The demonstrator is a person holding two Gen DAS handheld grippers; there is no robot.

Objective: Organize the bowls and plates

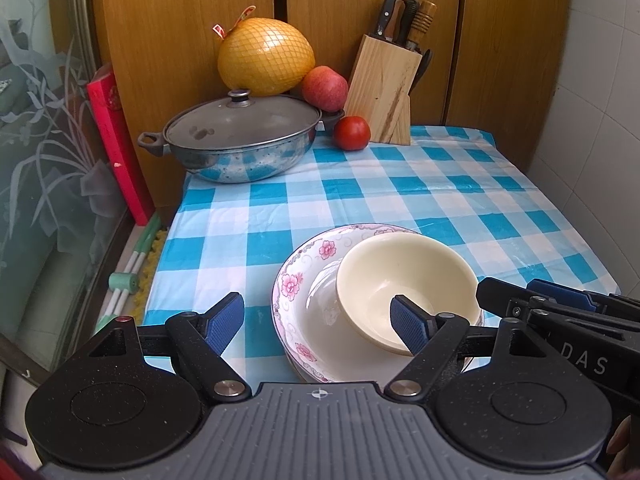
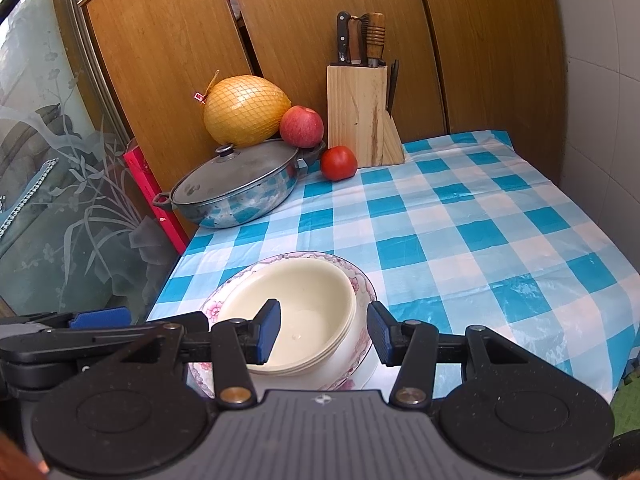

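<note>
Fig.: dish stack at near edge of checked tablecloth (image 1: 360,196), w/ both grippers over it. Landmark = floral plate (image 1: 290,280). On the plate sits a floral bowl (image 2: 362,336); nested in that, cream bowls (image 2: 304,312) (right wrist view shows approx. three stacked rims; the top one looks tilted in left wrist view).

Left gripper (image 1: 318,322): jaws spread wide, holding nothing; one pad hangs inside the cream bowls, the other outside the plate's left rim. Right gripper (image 2: 324,332): also spread, empty, straddling the bowls' right wall; contact can't be judged.

Step in hand (est.): seating/squaring the nest. To do well: close gently on one rim only, nudge bowls concentric w/ the plate, steady the plate w/ the other gripper. Glazed ware is slippery; the stack sits near the table edge. Pot (image 1: 240,140), far beyond the plate, is not involved.
</note>
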